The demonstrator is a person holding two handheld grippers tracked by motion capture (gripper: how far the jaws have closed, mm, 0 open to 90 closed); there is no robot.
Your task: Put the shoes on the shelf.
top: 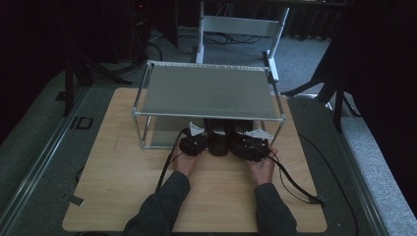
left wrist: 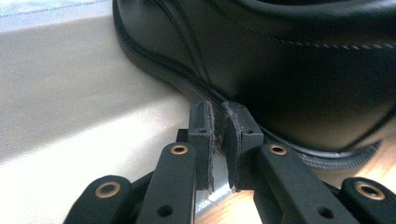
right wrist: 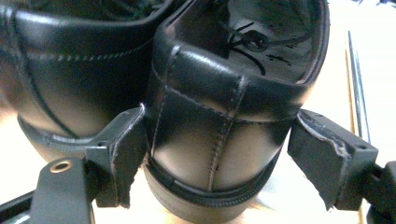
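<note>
Black leather shoes [top: 219, 137] sit under the rack [top: 206, 91] on the table [top: 123, 167], both tools at their heels. Left tool [left wrist: 218, 135]: jaws together, empty, beside the sole. Right tool [right wrist: 219, 154]: jaws apart, straddling one heel [right wrist: 210, 126], far pad clear. Next: clamp, then pull out.

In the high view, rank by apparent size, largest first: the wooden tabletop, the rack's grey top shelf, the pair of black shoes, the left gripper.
1. wooden tabletop
2. grey top shelf
3. pair of black shoes; half hidden beneath the shelf, so unsure against
4. left gripper
</note>
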